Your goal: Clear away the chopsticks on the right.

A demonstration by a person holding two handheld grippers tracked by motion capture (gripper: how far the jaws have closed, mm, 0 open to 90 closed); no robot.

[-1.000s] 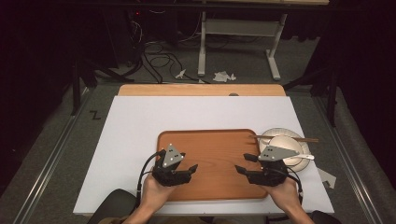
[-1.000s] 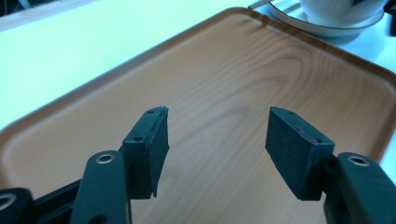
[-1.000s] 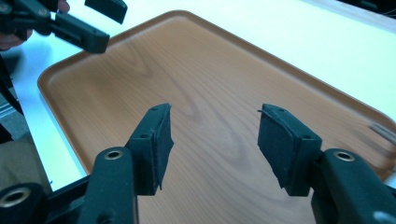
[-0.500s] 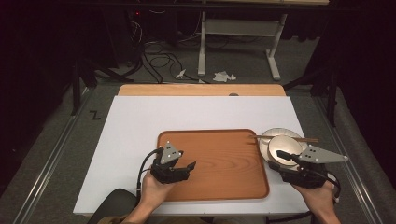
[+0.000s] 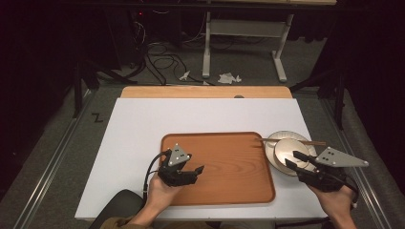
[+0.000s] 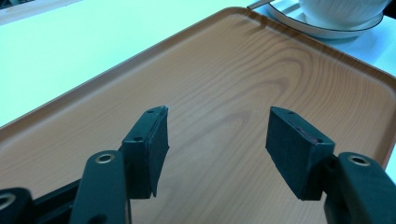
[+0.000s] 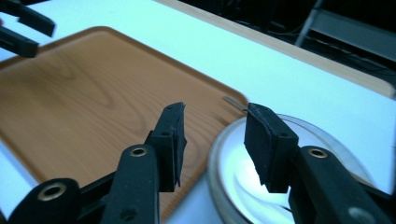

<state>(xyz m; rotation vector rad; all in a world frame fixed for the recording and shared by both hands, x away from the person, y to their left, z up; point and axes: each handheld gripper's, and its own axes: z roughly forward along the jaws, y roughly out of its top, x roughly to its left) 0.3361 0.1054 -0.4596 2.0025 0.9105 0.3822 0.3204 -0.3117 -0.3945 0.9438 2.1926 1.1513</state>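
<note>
Glazed white ceramic bowl (image 5: 292,153) on its plate at the wooden tray's (image 5: 229,186) three o'clock looks slippery, breakable; right tongs (image 5: 295,159) gape at its rim, left tongs (image 5: 197,171) released.

Bare wooden tray (image 5: 229,162); bowl (image 5: 292,155) on plate (image 5: 276,141) just beside its right rim.

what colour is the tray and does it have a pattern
The tray is reddish-brown with a wood-grain pattern; the grain shows best in the left gripper view.
</note>
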